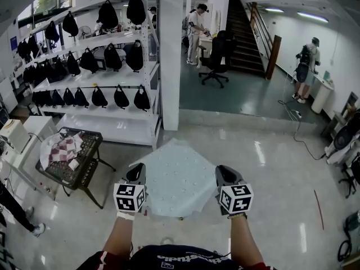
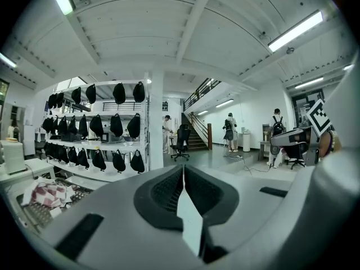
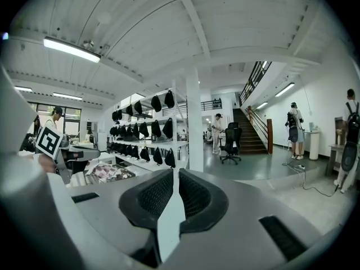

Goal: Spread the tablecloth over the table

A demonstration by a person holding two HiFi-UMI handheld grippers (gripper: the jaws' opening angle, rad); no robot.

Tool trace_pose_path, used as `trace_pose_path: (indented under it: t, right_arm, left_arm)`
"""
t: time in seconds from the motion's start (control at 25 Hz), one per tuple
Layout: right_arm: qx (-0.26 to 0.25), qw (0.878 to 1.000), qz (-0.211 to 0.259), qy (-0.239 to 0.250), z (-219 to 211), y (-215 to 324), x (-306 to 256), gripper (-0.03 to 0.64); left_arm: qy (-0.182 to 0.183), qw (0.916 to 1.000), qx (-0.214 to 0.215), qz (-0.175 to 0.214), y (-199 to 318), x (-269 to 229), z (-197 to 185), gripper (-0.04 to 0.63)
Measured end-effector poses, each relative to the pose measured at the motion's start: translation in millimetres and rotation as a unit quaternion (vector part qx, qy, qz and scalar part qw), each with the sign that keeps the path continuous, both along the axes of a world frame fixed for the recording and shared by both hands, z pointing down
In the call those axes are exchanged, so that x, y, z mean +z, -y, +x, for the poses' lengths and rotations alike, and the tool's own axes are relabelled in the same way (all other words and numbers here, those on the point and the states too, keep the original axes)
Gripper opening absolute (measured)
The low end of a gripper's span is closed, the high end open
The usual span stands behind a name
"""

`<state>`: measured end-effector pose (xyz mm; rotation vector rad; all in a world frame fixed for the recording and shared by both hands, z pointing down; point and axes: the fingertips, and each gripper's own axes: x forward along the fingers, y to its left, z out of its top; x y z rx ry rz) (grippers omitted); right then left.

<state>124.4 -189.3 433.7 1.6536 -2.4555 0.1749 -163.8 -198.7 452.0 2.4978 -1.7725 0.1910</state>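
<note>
A pale blue tablecloth [image 1: 179, 176] with small white dots hangs spread in the air before me, over the floor. My left gripper [image 1: 135, 179] is shut on its near left edge, and my right gripper [image 1: 225, 178] is shut on its near right edge. In the left gripper view a thin strip of tablecloth [image 2: 188, 218] shows pinched between the black pads. The right gripper view likewise shows a strip of tablecloth [image 3: 169, 221] clamped between its pads. No table beneath the cloth is visible; the cloth hides what lies under it.
A black wire-mesh table [image 1: 76, 162] with a checked cloth [image 1: 61, 149] stands at the left. White shelving [image 1: 107, 66] with black bags stands behind it, beside a white pillar [image 1: 170, 55]. People and an office chair [image 1: 216, 55] are farther back.
</note>
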Motion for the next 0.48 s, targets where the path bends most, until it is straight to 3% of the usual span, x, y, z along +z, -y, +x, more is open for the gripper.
trace_pose_path:
  t: [0.48]
  right_arm:
    - [0.004,1.000,0.009,0.008,-1,-2,-3,0.055]
  left_arm:
    - [-0.037,0.9987,0.022,0.027,-3,-14,9,0.017]
